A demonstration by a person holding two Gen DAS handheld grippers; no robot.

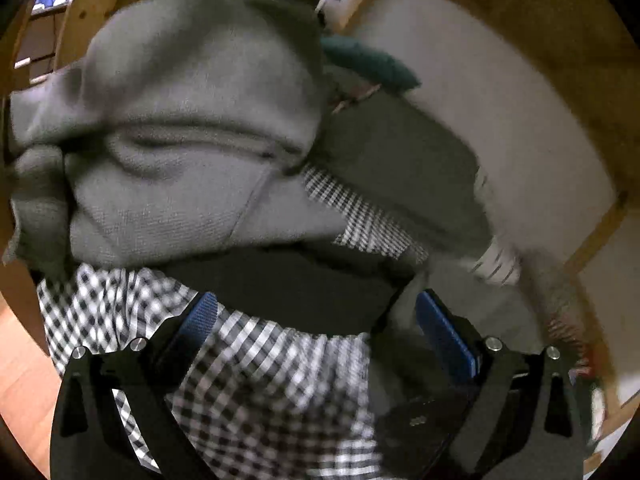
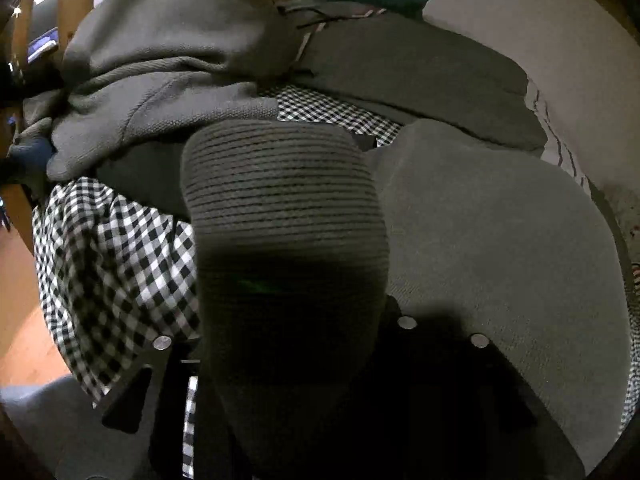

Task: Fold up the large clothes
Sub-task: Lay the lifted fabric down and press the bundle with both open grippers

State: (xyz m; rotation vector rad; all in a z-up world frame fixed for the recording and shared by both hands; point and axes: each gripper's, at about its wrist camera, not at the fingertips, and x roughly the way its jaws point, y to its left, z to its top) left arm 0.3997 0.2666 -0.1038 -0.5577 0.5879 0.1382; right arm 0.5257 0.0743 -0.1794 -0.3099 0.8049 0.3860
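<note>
Ribbed cuff point(image 2: 286, 216) of the grey garment rose straight ahead from the right gripper point(image 2: 288, 320), apparently clamped there, though fabric hid the fingers. Left gripper point(image 1: 316, 316) gaped empty over the gingham cloth point(image 1: 256, 364), just short of the grey sweatshirt point(image 1: 180, 120) ahead

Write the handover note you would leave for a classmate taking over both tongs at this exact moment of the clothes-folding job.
Left tongs: open, blue pads spread, hovering over the black-and-white checked garment; gripping nothing.
Right tongs: fingertips hidden behind the ribbed grey cuff of the grey sweatshirt draped over them; whether they are shut cannot be told.
Clothes: the sweatshirt lies bunched on top of the checked garment, beside a dark grey piece, on the pale surface.
Done: no neat fold visible.
Left: spread the sweatshirt flat, fold it, then the others.
</note>
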